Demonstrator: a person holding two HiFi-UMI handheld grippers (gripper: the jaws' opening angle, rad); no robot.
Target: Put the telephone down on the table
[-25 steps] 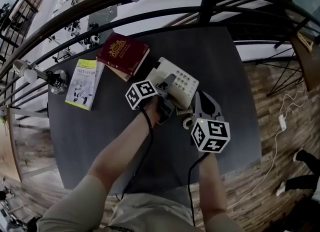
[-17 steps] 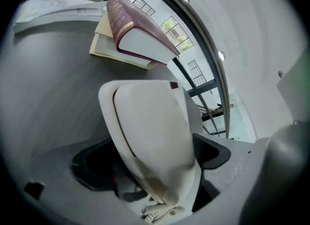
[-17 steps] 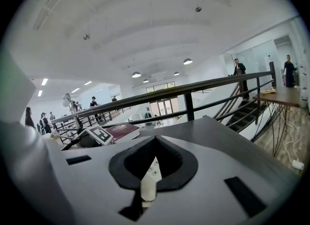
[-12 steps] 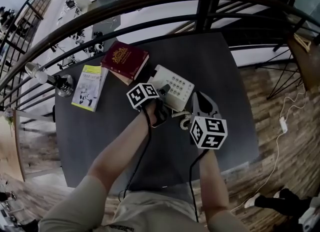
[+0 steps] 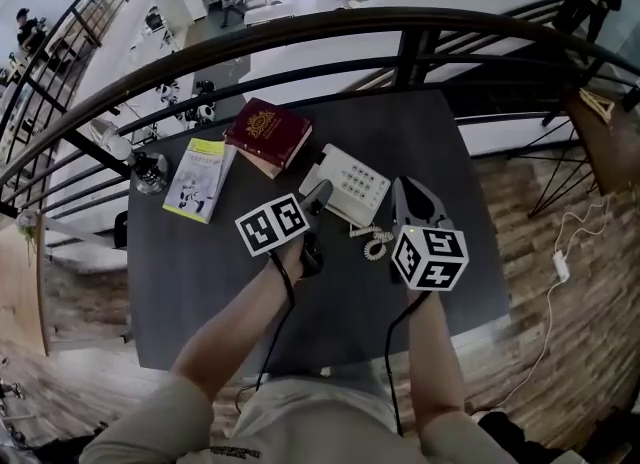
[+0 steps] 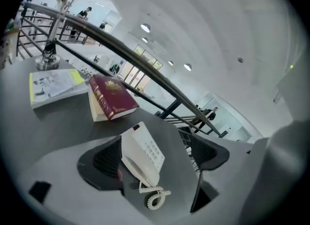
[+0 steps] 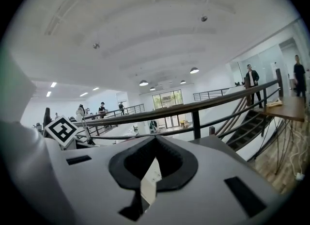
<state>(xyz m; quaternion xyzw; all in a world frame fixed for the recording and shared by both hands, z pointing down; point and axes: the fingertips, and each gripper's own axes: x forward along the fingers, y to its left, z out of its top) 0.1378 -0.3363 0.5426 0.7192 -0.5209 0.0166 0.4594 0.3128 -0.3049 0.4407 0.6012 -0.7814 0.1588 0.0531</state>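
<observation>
The cream telephone [image 5: 347,183] lies flat on the dark round table [image 5: 200,272], handset on its cradle and coiled cord [image 5: 375,243] trailing toward me. My left gripper [image 5: 318,214] sits just short of the phone's near-left edge, jaws spread wide. In the left gripper view the telephone [image 6: 142,152] and cord [image 6: 156,199] show between the pads [image 6: 106,160] without touching them. My right gripper [image 5: 412,198] hovers to the right of the phone with its jaws together. A cream sliver of the telephone [image 7: 148,186] shows through the loop of the right gripper's pads [image 7: 127,163].
A red book [image 5: 268,132] lies behind the phone on another book, with a yellow-and-white booklet [image 5: 202,180] to its left and a lamp base [image 5: 148,167] at the table's far left. A dark curved railing [image 5: 400,52] runs behind the table. Bare tabletop lies near me.
My left gripper has drawn back from the telephone toward me and stands open; the phone now rests free on the table. The right gripper has shifted slightly right of it.
</observation>
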